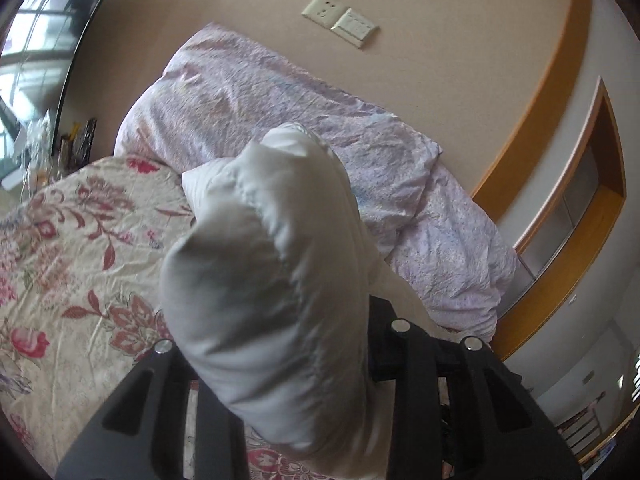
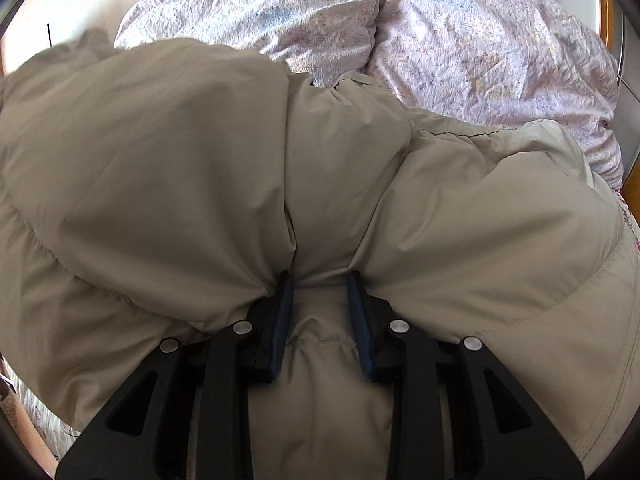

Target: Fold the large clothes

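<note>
A puffy pale beige down jacket (image 2: 180, 160) lies heaped on the bed and fills most of the right wrist view. My right gripper (image 2: 320, 288) points down into it, its blue pads (image 2: 283, 312) pinching a ridge of the fabric between them. In the left wrist view a padded part of the same jacket (image 1: 264, 248) hangs raised above the bed. It bulges out of my left gripper (image 1: 288, 332), which is shut on it. The cloth hides the left fingertips.
A crumpled lilac duvet (image 1: 280, 112) is piled along the wall behind the jacket, also seen in the right wrist view (image 2: 480, 60). A floral bedsheet (image 1: 72, 248) covers the mattress. Wall sockets (image 1: 340, 20), wooden trim (image 1: 540, 120), a window (image 1: 32, 40) and bedside clutter (image 1: 76, 144) surround it.
</note>
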`<state>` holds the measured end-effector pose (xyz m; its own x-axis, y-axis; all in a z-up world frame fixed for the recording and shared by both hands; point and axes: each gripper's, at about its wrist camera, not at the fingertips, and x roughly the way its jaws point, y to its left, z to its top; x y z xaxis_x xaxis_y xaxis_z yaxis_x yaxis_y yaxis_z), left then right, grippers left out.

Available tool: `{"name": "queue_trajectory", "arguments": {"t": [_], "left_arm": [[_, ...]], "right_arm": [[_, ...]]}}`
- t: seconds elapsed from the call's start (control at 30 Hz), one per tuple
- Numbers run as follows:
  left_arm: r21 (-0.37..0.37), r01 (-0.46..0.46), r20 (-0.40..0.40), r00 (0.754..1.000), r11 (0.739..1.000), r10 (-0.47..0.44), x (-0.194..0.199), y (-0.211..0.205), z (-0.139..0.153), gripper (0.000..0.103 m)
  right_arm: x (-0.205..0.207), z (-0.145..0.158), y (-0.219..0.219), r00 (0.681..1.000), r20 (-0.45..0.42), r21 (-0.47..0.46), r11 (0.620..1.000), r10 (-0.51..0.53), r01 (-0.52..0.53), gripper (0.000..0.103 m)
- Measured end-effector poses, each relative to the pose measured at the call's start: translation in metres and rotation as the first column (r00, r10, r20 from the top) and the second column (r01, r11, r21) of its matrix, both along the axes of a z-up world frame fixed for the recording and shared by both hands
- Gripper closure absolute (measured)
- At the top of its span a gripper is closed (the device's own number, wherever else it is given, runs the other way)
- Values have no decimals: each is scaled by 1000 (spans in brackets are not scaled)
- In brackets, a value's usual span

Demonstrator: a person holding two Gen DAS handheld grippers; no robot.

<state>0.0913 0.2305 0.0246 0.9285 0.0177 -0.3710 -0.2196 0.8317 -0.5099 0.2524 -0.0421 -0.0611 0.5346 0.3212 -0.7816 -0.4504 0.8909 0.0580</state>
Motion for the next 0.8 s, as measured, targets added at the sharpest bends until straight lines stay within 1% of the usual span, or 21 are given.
{"name": "queue_trajectory", "arguments": {"t": [0.1, 0.17, 0.33, 0.43, 0.6, 0.7, 0.8], "left_arm": [[88, 42, 16, 999, 995, -43, 7, -24, 21, 71], [144, 73, 25, 997, 987, -77, 12, -41, 32, 71], [270, 144, 26, 987, 952, -156, 26, -87, 56, 70], [311, 167, 20, 983, 936, -182, 31, -107, 66, 69], [344, 214, 13, 973, 914, -232, 36, -132, 73, 67], [394, 244, -3, 965, 886, -264, 42, -154, 75, 63], [447, 259, -18, 959, 856, -281, 48, -177, 74, 60]], "right_arm": [[0, 0, 1, 1000, 2, -7, 1000, -5, 5, 72], [0, -1, 2, 1000, 1, -10, 1000, -7, 7, 72], [0, -1, 1, 1000, 0, -14, 1000, -11, 11, 72], [0, -2, 1, 1000, -1, -18, 1000, -16, 16, 72], [1, -2, 8, 999, 7, -60, 998, -33, 33, 72], [1, -3, 11, 999, 20, -85, 996, -34, 36, 72], [4, -3, 9, 1000, 17, -82, 996, -16, 18, 72]]}}
